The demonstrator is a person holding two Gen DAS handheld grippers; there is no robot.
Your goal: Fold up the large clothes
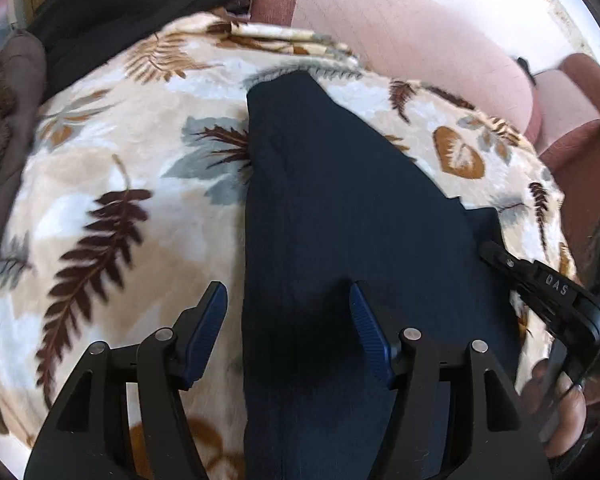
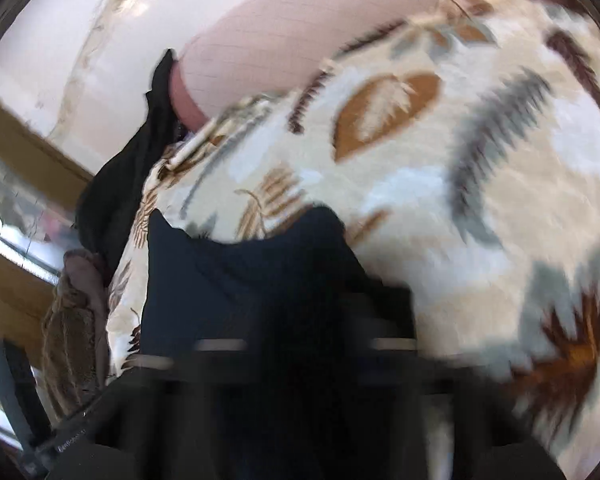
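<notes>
The navy garment (image 1: 340, 208) lay folded lengthwise on the leaf-print blanket (image 1: 112, 168). The left gripper (image 1: 288, 312) hovered with jaws spread, straddling its left edge. The right gripper (image 1: 540, 280) touched its right edge; its jaw state could not be determined. The fabric appeared soft and limp; grasp at edges or corners.
</notes>
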